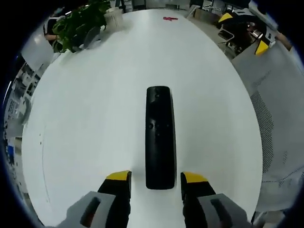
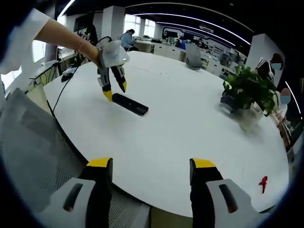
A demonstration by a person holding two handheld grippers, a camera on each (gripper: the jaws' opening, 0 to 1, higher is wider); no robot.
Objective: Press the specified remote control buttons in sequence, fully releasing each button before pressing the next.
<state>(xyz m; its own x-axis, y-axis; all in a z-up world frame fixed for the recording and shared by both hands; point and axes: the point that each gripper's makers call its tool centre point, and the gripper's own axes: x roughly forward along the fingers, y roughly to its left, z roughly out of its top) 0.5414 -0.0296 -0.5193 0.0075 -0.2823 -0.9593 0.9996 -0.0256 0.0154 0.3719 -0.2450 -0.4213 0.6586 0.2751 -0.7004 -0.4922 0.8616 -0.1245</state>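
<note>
The remote (image 1: 158,137) lies flat at the centre of the left gripper view, lengthwise up the frame on the white counter (image 1: 95,118). Its near end sits between the yellow tips of the left gripper (image 1: 156,183), whose fingers stand wide apart and hold nothing. In the right gripper view, that gripper (image 2: 114,89) hovers at upper left over one end of the remote (image 2: 130,104), in a person's hand (image 2: 113,53).

The right gripper (image 2: 151,171), at the bottom of its own view, is spread wide and empty, over the counter's (image 2: 190,118) near edge.

A plant (image 2: 246,90) stands at the right, and a small red thing (image 2: 262,183) lies at lower right.

Risks, as I judge them: the open fingers could straddle the remote rather than press a button, or a tip could land off-centre and slide it.
</note>
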